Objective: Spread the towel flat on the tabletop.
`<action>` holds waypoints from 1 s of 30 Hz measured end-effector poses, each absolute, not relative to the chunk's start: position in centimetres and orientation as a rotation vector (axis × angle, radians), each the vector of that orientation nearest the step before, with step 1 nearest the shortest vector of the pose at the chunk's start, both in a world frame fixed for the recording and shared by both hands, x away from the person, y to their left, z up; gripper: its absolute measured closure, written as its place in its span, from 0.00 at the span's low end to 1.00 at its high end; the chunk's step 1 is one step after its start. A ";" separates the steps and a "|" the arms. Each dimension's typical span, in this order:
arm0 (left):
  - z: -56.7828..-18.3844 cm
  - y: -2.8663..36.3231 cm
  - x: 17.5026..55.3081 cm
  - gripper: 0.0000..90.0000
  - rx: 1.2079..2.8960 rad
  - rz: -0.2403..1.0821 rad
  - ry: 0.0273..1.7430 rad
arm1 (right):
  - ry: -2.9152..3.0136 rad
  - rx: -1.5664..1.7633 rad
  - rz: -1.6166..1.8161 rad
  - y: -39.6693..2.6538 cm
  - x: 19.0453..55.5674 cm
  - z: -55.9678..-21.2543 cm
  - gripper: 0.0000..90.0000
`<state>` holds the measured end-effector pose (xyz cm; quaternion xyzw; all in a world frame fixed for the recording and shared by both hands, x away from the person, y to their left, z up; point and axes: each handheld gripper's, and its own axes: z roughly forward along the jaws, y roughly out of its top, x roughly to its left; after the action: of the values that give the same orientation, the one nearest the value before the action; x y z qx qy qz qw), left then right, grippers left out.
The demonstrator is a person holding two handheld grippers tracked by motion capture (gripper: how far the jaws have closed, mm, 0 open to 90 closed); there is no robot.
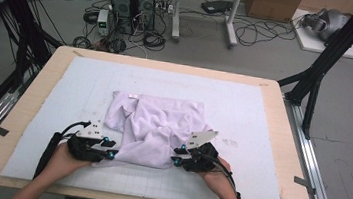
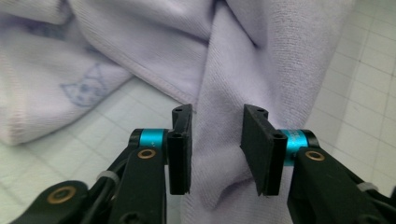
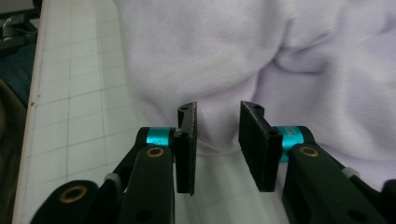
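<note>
Two grippers sit at the near edge of the crumpled cloth (image 1: 153,127) on the white mat (image 1: 244,107). The left gripper (image 2: 217,149) has its jaws parted, a fold of cloth running between them without being pinched. The right gripper (image 3: 217,147) is likewise parted, with the cloth's hem just ahead of its tips.

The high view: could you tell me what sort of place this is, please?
Probably a lab or workshop set up for recording: computer towers and loose cables on the floor, and a padded table framed by black struts.
</note>
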<state>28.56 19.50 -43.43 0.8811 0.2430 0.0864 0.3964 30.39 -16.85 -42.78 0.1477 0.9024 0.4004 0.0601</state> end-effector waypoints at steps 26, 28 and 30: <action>-38.2 20.0 21.3 0.95 2.124 0.260 0.453 | 2.723 0.303 1.405 -20.6 21.2 -38.0 0.91; -38.1 19.9 21.0 0.84 2.118 0.253 0.450 | 2.706 0.300 1.468 -21.0 20.9 -37.2 0.84; -38.3 19.9 21.4 0.77 2.130 0.265 0.455 | 2.683 0.304 1.460 -21.3 21.2 -36.8 0.82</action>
<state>21.36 19.86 -38.29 0.8638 0.1845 0.1076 0.4563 21.20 -21.33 -36.76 0.0991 0.8734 0.4754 0.0360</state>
